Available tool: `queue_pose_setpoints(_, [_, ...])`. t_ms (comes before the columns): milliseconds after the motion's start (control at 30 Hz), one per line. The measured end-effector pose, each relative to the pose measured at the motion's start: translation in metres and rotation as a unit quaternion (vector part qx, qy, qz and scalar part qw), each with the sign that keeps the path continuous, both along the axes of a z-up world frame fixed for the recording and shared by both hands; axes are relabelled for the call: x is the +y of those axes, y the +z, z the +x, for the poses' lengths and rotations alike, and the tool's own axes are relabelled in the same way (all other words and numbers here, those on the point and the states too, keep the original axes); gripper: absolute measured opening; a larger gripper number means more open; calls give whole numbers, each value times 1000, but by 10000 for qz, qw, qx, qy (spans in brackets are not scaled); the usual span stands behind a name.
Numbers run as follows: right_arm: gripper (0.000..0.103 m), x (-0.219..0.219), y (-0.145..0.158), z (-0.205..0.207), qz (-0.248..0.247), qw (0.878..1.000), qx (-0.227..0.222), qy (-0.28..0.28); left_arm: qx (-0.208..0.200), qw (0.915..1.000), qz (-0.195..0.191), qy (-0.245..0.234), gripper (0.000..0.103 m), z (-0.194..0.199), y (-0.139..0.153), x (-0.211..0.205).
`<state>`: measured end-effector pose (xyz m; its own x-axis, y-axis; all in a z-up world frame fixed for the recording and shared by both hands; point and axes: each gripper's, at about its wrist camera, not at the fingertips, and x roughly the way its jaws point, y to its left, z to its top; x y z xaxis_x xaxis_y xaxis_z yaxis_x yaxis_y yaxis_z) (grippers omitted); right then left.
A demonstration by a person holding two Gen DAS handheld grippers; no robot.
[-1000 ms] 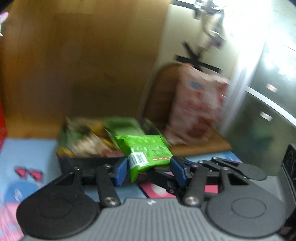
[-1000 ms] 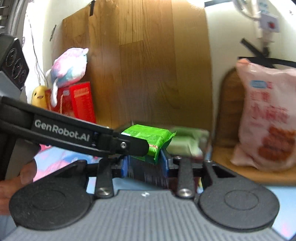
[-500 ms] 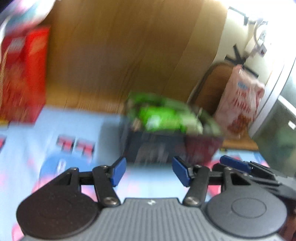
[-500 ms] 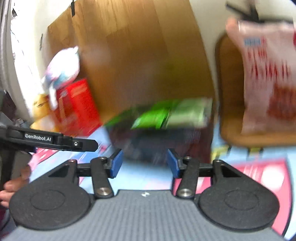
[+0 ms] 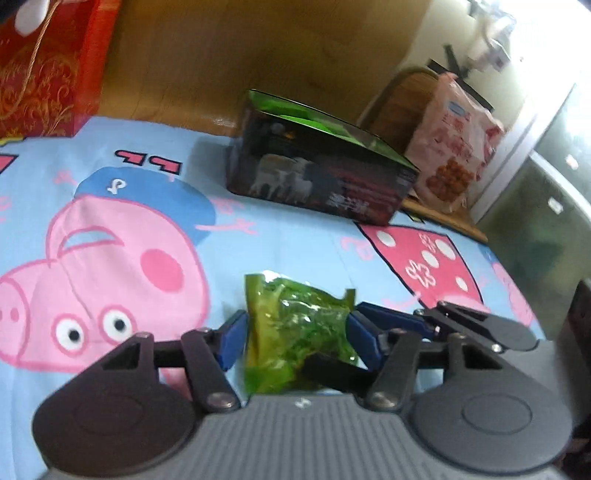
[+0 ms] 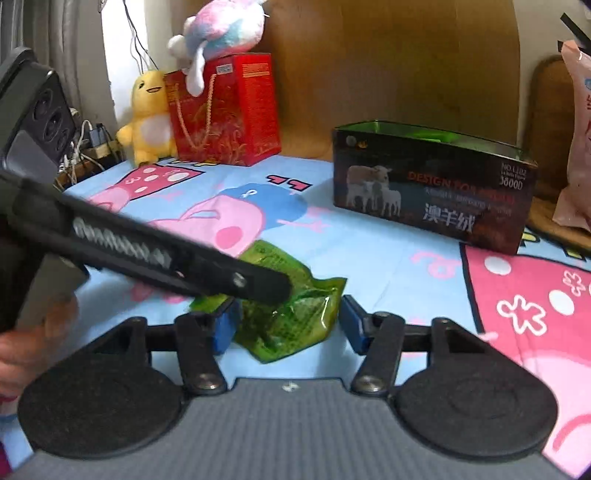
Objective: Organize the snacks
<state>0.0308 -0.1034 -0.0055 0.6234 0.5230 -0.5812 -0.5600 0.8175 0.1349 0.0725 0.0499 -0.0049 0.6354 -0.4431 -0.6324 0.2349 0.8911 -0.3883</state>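
A crumpled translucent green snack packet (image 5: 295, 332) (image 6: 291, 317) lies on the cartoon tablecloth (image 5: 110, 258). My left gripper (image 5: 297, 339) is low over it and open; its blue pads stand close at the packet's two sides. My right gripper (image 6: 290, 325) straddles the same packet from the other side, also open, with a gap at its right pad. A left finger (image 6: 258, 284) crosses over the packet in the right wrist view. Behind stands an open dark box with a sheep picture (image 5: 321, 177) (image 6: 432, 195) holding green packets (image 5: 295, 110).
A pink snack bag (image 5: 454, 147) (image 6: 580, 129) leans behind the box on the right. A red gift bag (image 6: 225, 110) (image 5: 48, 66), a yellow plush (image 6: 147, 110) and a pastel plush (image 6: 221, 29) stand at the back left. A person's hand (image 6: 22, 350) holds the left gripper.
A second ago my left gripper held a bright green packet over the box; that packet is out of its jaws. Both grippers opened wider, drew back and dropped around the translucent packet.
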Motion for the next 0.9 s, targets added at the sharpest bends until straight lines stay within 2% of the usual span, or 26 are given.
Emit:
queue_pose_setpoints(33, [57, -6, 1, -5, 52, 10000, 26, 3, 24, 9999, -67, -85, 56, -4, -1, -4])
queue_pose_setpoints(267, [57, -36, 3, -48, -18, 9994, -155, -308, -110, 9985, 154, -507, 56, -32, -1, -44])
queue_pose_setpoints(467, [58, -58, -2, -64, 111, 9980, -108, -620, -324, 9953, 593, -699, 56, -55, -1, -77])
queue_pose_setpoints(900, [59, -54, -5, -76, 44, 9975, -223, -667, -316, 9953, 665, -628, 59, -68, -1, -77])
